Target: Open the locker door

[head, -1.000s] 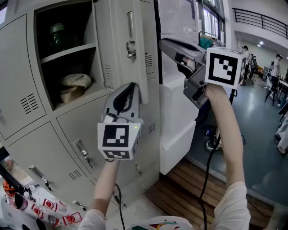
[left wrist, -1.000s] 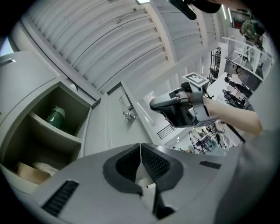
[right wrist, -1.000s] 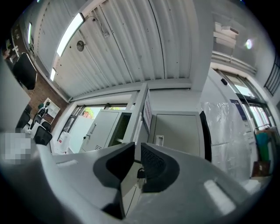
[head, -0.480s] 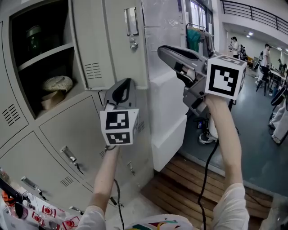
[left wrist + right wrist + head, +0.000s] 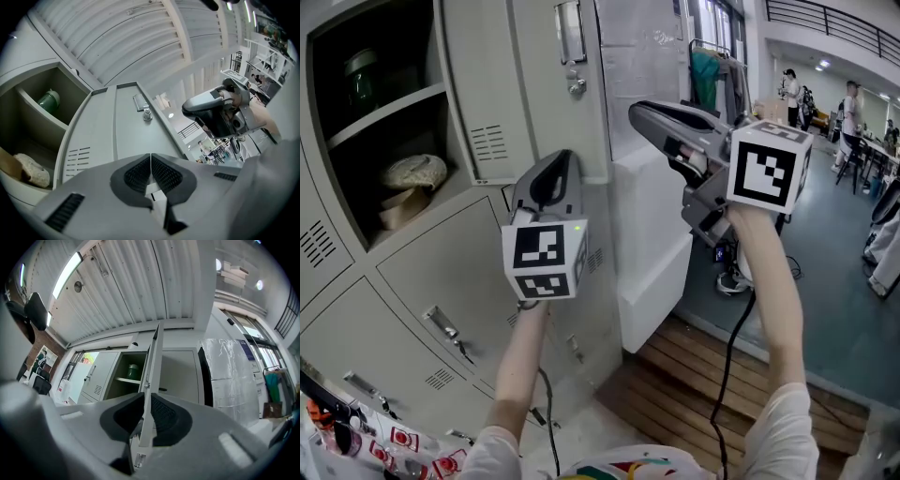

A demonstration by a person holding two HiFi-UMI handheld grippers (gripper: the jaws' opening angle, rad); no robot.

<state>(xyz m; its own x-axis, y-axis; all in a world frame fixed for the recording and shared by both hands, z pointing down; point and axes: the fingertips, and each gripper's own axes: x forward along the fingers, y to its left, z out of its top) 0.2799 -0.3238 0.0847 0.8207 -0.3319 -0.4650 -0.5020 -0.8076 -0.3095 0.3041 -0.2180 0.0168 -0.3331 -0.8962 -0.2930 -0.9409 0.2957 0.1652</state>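
The grey locker door (image 5: 525,84) stands swung out, its outer face with the handle (image 5: 570,33) turned toward me. The open compartment holds a green jar (image 5: 358,75) on the upper shelf and a beige lump (image 5: 412,173) below. My left gripper (image 5: 560,159) points up just under the door's lower right corner, pads together and empty (image 5: 150,157). My right gripper (image 5: 634,110) points at the door's free edge from the right, a short way off it. Its jaws (image 5: 143,401) stand a narrow gap apart, and the door edge (image 5: 154,357) shows through that gap.
More grey lockers (image 5: 441,272) with closed doors sit below the open one. A tall white wrapped appliance (image 5: 656,234) stands right beside the lockers. Wooden slats (image 5: 694,394) cover the floor underneath, and a black cable (image 5: 727,356) hangs from the right gripper. People (image 5: 792,94) stand far back right.
The door shows more of its outer face than a second ago, and the view has shifted left. Both grippers hold about the same places and their jaws have not moved.
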